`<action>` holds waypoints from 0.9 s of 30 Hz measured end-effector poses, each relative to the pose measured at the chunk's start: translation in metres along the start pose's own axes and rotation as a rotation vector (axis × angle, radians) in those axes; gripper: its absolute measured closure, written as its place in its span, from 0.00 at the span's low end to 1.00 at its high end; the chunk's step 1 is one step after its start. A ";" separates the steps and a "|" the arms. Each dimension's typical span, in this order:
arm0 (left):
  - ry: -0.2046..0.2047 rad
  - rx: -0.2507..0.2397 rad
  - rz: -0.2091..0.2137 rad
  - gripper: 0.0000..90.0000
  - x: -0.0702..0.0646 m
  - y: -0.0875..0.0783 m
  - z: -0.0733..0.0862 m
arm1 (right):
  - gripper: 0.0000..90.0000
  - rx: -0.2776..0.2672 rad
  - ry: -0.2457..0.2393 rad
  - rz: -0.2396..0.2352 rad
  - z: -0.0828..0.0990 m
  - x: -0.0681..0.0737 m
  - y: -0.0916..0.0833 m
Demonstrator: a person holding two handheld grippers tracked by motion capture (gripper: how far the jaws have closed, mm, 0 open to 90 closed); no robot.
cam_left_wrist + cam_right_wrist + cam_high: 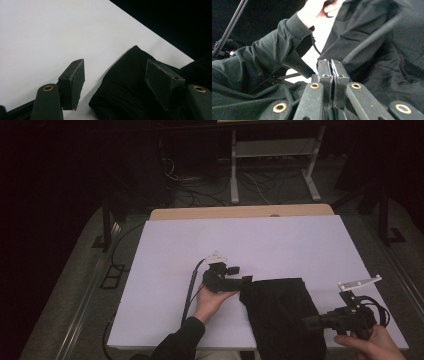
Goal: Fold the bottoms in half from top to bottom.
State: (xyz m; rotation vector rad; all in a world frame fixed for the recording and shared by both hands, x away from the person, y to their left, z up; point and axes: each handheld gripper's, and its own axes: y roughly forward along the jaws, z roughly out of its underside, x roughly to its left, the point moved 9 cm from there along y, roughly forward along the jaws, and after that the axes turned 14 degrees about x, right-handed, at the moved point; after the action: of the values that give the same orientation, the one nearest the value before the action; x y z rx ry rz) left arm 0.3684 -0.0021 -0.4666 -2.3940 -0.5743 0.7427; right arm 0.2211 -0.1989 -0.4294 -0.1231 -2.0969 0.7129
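Jaws of the left gripper [115, 82] stand released astride a corner of the crumpled black cloth garment [130, 87], while the right gripper [331, 75] is clenched at its far edge.

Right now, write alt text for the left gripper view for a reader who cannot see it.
The left gripper holds its two black jaws open over a white table, with the edge of a black cloth lying between them and neither pad pressing on it. The cloth runs off to the lower right, and beyond the table's far edge all is dark.
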 end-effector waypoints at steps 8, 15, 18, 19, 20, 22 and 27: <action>0.007 0.009 -0.002 0.35 -0.001 0.002 0.001 | 0.95 0.097 -0.016 0.027 0.019 -0.005 0.012; 0.017 0.020 -0.002 0.35 -0.003 0.004 0.003 | 0.94 0.226 -0.018 0.088 0.035 -0.013 0.022; 0.016 0.018 -0.001 0.35 -0.003 0.004 0.003 | 0.89 0.260 -0.021 0.113 0.038 -0.017 0.024; 0.014 0.017 -0.001 0.35 -0.003 0.003 0.002 | 0.85 0.262 -0.020 0.119 0.039 -0.018 0.023; 0.012 0.015 0.000 0.35 -0.003 0.003 0.002 | 0.81 0.262 -0.022 0.120 0.039 -0.018 0.021; 0.012 0.012 -0.002 0.35 -0.003 0.002 0.002 | 0.72 0.258 -0.027 0.119 0.039 -0.018 0.017; 0.012 0.005 -0.002 0.35 -0.003 0.001 0.001 | 0.66 0.181 -0.028 0.129 0.029 -0.022 0.003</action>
State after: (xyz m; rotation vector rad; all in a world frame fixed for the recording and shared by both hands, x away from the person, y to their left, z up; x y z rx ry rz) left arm 0.3659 -0.0040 -0.4668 -2.3913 -0.5692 0.7277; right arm 0.2114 -0.2169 -0.4593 -0.1496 -2.0530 0.9832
